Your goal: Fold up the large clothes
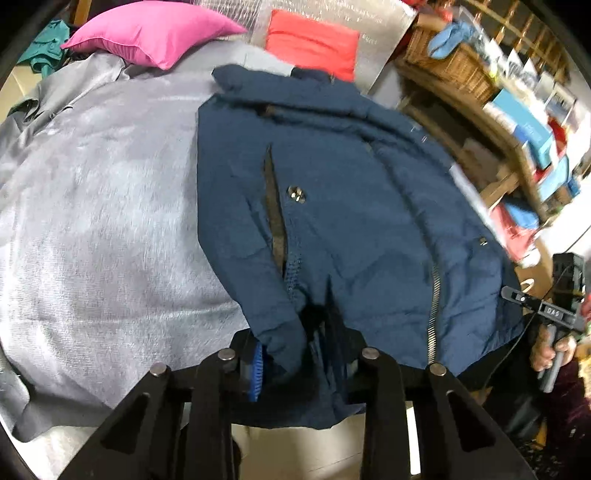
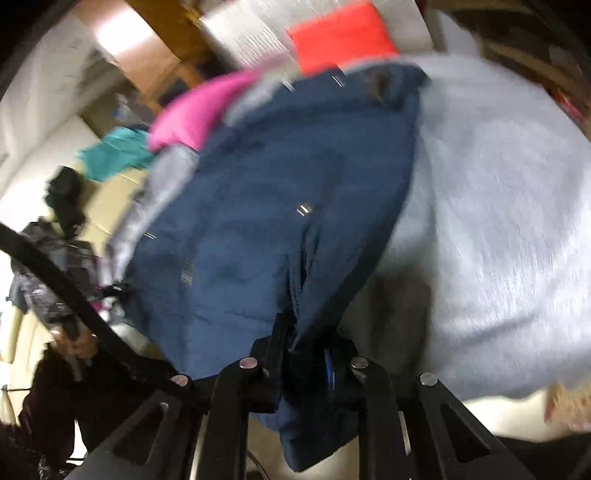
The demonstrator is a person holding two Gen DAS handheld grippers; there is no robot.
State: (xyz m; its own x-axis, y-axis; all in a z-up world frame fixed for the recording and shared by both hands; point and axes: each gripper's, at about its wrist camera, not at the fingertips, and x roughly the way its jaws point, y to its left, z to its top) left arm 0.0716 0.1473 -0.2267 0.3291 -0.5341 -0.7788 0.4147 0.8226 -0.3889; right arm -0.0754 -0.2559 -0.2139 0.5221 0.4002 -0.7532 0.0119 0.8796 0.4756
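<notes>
Here we found the navy-blue padded jacket with its metal zipper (image 1: 332,192) spread on the bed's pale grey blanket (image 1: 92,221), its collar toward the far edge by the pink pillow (image 1: 147,29) and the red cushion (image 1: 314,40), its hem hanging over the near edge toward us. So its long axis ran straight away from both tools, near edge to far edge. The left tool (image 1: 295,354) was closed on a bunched piece of the hem, and from its camera the body of the jacket lay ahead and to the right. The right tool (image 2: 306,354) likewise pinched hem fabric, though that view was blurred; there the jacket stretched ahead and to the left. We judged both hands equally near, each at the hem, so the coming fold would likely carry the hem along that axis toward the collar.
</notes>
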